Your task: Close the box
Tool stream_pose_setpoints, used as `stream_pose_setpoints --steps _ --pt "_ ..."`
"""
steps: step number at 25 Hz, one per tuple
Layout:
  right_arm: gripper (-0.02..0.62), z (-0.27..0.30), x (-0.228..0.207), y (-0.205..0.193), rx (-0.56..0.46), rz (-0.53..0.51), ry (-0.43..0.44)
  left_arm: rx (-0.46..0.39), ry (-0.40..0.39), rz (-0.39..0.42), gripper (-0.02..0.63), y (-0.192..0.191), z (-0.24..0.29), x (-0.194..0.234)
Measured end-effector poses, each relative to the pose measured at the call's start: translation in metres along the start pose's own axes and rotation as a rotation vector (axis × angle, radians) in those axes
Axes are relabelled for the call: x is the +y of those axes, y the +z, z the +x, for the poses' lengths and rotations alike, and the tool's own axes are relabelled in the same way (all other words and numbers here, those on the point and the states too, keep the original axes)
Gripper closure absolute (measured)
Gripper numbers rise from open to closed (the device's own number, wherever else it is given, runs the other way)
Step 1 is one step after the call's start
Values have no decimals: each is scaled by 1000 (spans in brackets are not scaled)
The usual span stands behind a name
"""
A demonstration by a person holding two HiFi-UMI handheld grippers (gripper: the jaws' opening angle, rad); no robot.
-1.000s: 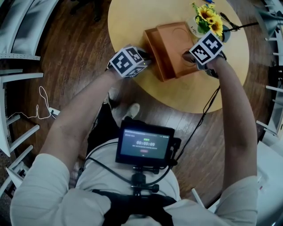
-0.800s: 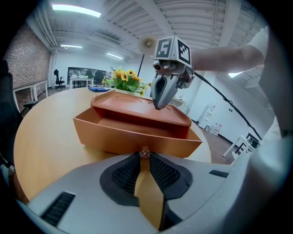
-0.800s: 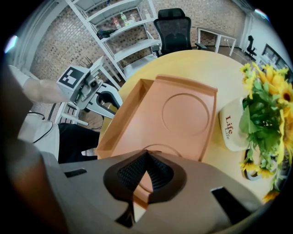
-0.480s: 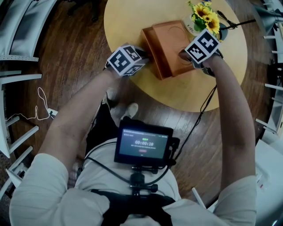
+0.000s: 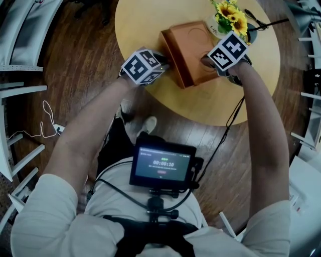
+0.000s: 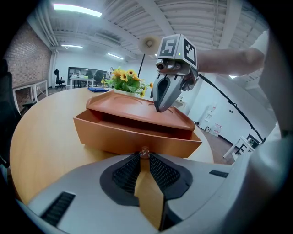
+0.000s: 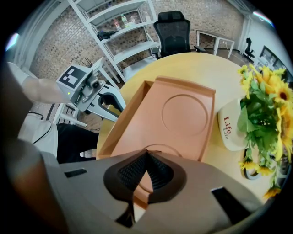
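Saw the box (image 5: 193, 47) on the round table (image 5: 145, 25) beside flowers (image 5: 231, 15), with long axis pointing away from the person. Held left gripper (image 6: 144, 153) shut, empty, by its long side. Rested right gripper (image 7: 146, 155), shut and empty, on the lid (image 7: 178, 123).

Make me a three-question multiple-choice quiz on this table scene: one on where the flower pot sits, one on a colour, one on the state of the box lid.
1. Where does the flower pot stand?
A. on the table, beside the box
B. inside it
C. on top of it

2. The flowers are:
A. red
B. yellow
C. white

3. The lid is:
A. flush shut
B. on the box but shifted, with a strip left open
C. off, flat on the table

Answers:
1 A, the pot rests on the wood next to the box.
2 B, the petals are yellow.
3 B, the right gripper view shows an open strip along the lid's left edge.
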State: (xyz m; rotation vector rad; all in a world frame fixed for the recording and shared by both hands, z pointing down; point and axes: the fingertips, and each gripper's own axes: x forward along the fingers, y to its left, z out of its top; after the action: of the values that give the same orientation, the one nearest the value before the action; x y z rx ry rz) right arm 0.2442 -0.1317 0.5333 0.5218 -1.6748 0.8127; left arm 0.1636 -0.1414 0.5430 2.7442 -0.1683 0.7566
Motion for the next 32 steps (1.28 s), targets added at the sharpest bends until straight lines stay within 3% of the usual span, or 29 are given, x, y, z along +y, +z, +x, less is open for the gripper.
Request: stream_pose_setpoints --steps 32 --pt "595 -2 4 5 -28 4 20 -6 -13 9 543 16 19 2"
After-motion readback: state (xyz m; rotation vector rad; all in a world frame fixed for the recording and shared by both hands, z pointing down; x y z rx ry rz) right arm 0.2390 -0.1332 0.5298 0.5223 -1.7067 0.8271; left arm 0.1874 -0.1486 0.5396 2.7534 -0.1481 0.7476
